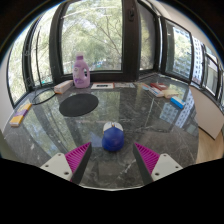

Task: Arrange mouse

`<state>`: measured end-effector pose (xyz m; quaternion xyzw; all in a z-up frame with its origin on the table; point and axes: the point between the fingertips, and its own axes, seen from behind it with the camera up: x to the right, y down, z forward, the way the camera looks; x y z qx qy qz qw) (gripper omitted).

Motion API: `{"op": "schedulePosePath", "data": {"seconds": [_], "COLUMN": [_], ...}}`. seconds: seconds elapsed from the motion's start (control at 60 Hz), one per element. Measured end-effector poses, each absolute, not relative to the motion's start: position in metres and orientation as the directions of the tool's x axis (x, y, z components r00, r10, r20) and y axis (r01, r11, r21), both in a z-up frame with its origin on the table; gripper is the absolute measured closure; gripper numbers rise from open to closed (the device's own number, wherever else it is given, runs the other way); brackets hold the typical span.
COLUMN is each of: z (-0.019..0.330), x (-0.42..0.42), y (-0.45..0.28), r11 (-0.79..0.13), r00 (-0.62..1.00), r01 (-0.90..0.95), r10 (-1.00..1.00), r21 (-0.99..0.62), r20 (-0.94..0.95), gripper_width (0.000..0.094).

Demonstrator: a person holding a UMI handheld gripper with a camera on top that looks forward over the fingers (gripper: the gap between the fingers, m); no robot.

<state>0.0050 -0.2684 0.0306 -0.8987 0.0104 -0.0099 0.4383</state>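
The jaws stand wide, holding nothing, their two pink pads (78,155) splayed apart low over the glossy bench (130,115). The blue mouse (113,136) sits on the bench just ahead of the jaws and roughly on their centre line, between the two tips but a little beyond them, with a clear gap at either side. Nothing presses on it; it rests on its own weight.

That wide spread makes sense as an approach stance: the mouse is broader than a narrow opening would admit, so the jaws are likely kept apart to straddle it before closing. The mouse seems turned slightly askew to the line of the jaws, which may matter for how squarely the pads meet its flanks.

Beyond the jaws and to their left lies a dark oval mouse mat (78,102), flat on the bench and well apart from the mouse. It is the likely destination, since arranging a mouse would naturally mean setting it there. Farther beyond the mat stands a pink bottle (80,70) near the windows. Off to the right, beyond the jaws, some small boxes (172,98) lie out of the way.

Judged from this, the task is at its start: the mouse is not yet grasped.
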Motion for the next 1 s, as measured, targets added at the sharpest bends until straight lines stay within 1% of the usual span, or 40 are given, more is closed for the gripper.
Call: {"op": "schedulePosePath", "data": {"seconds": [0.117,0.2,0.25,0.333,0.433,0.583,0.65,0.817,0.9,1.0], "z": [0.010,-0.003,-0.007,-0.014,-0.014,-0.013,-0.013,-0.006,0.014,0.055], "x": [0.009,0.010,0.010,0.012,0.011,0.011,0.011,0.015,0.023,0.040], "y": [-0.224,-0.202,-0.194,-0.187,-0.186,-0.186,-0.185,-0.185,-0.181,-0.172], "r11": [-0.621,-0.629,-0.635,-0.645,-0.641,-0.633,-0.631,-0.630,-0.601,-0.552], "r00": [0.999,0.999,0.999,0.999,1.000,1.000,0.999,0.994,0.987,0.967], "r01": [-0.005,-0.012,-0.011,-0.027,-0.021,0.001,-0.013,-0.035,-0.060,-0.086], "r10": [-0.033,-0.035,-0.033,-0.041,-0.026,-0.021,-0.037,-0.101,-0.156,-0.247], "r21": [-0.784,-0.777,-0.773,-0.763,-0.767,-0.774,-0.775,-0.776,-0.797,-0.830], "r20": [0.020,0.014,0.013,-0.001,-0.005,0.018,0.014,0.037,0.044,0.064], "gripper_width": [0.0092,0.0128,0.0203,0.0413,0.0448,0.0538,0.0562,0.0563,0.0562,0.0563]}}
